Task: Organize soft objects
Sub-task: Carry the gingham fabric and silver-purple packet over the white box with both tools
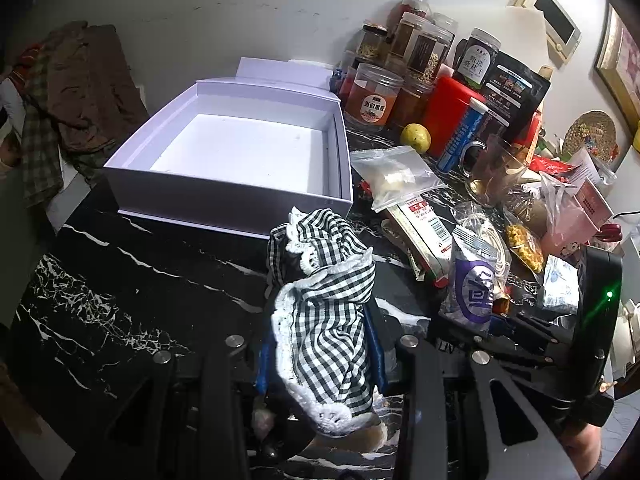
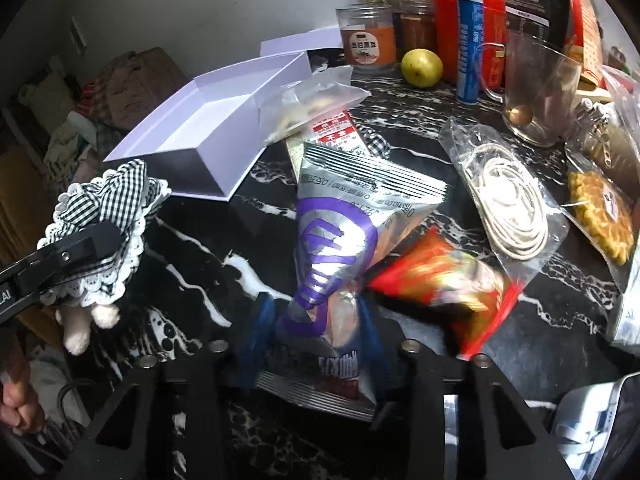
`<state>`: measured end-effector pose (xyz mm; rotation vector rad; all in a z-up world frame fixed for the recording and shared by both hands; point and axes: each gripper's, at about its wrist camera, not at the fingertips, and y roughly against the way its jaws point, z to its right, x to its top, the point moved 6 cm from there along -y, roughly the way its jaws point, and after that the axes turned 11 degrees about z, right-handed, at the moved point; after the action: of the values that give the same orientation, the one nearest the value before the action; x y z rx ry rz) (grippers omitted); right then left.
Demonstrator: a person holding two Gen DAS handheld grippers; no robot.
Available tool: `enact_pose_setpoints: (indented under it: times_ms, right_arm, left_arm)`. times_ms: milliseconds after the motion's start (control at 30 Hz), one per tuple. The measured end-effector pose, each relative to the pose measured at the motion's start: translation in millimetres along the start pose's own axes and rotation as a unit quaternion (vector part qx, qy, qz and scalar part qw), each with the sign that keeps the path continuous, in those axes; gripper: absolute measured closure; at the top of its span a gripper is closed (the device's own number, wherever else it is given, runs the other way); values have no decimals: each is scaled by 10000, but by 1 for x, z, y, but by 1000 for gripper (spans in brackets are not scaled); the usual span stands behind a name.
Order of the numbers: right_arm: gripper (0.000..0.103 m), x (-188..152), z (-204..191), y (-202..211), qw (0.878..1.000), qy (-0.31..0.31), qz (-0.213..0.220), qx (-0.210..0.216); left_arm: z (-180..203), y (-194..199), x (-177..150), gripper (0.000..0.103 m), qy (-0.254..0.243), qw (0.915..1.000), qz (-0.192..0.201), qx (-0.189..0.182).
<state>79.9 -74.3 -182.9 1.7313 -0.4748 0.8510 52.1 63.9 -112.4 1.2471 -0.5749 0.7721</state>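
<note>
Gingham-dressed plush toy (image 1: 324,320) clamped upright in left tool (image 1: 320,360), white box (image 1: 224,196) open just ahead across the table (image 1: 120,280)

Silver-purple snack pouch (image 2: 340,240) pinched at its near end by right tool (image 2: 320,320), long axis pointing away, box farther left, nearer the left tool

Black grippers (image 1: 320,360), blue fingers (image 2: 256,320), silver screws.

The near left of the bench (image 1: 120,280) is being left bare, so passage is being offered there up to the white box (image 1: 224,196). The right side is being blocked by packets (image 2: 508,196), a glass mug (image 2: 536,92) and jars (image 1: 376,96).
</note>
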Motion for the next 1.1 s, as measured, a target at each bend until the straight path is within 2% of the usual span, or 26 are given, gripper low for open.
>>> enact_pose_setpoints:
  times_ms: [300, 633, 900, 1100]
  right_arm:
    - [68, -3, -2, 11, 9998, -63, 63, 159]
    - [69, -17, -14, 51, 9985, -143, 269, 448]
    - [69, -14, -30, 90, 9961, -43, 528, 701]
    - [69, 3, -48, 114, 9925, 237, 797, 895]
  left_arm:
    - [0, 8, -5, 67, 6, 10000, 23, -28]
    - [8, 31, -15, 67, -41, 9998, 160, -128]
    - [17, 61, -17, 67, -72, 9989, 387, -269]
    - [22, 83, -2, 67, -201, 9965, 728, -348]
